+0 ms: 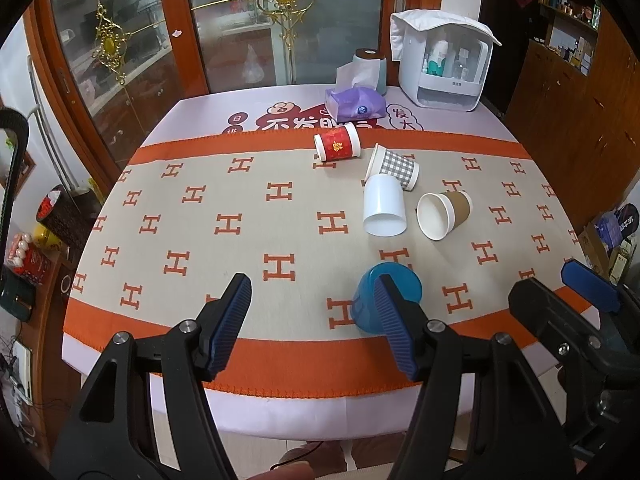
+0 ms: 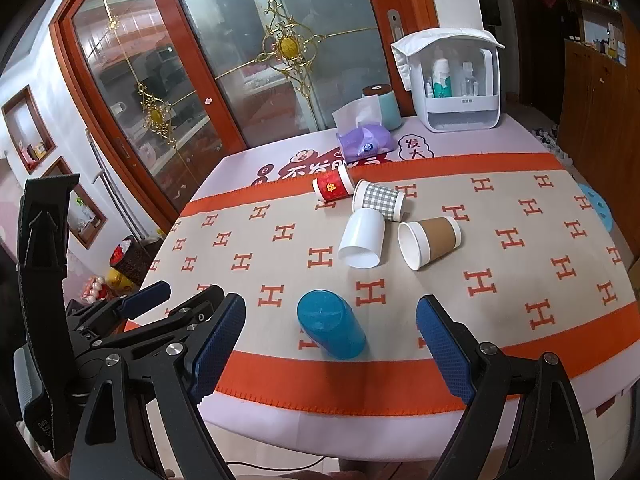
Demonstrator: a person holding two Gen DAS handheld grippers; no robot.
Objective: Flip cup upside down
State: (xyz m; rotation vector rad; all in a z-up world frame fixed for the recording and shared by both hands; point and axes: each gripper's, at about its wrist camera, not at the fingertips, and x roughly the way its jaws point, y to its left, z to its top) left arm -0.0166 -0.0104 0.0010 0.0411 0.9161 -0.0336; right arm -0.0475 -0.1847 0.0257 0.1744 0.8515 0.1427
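A blue cup (image 2: 331, 323) stands upside down near the table's front edge; in the left wrist view the blue cup (image 1: 396, 284) is partly hidden by my left gripper's right finger. Four cups lie on their sides farther back: white (image 2: 362, 239), brown-sleeved (image 2: 428, 241), grey checked (image 2: 379, 198), red (image 2: 333, 187). They also show in the left wrist view: white (image 1: 383, 206), brown (image 1: 444, 213), checked (image 1: 394, 166), red (image 1: 337, 144). My left gripper (image 1: 314, 320) is open and empty. My right gripper (image 2: 331, 336) is open, its fingers either side of the blue cup, apart from it.
The table carries an orange and beige H-pattern cloth (image 1: 240, 216). At the back stand a purple tissue pack (image 1: 354, 102), a paper roll (image 1: 370, 66) and a white storage box (image 1: 444, 60). Glass doors are behind. A wooden cabinet (image 1: 568, 112) is at the right.
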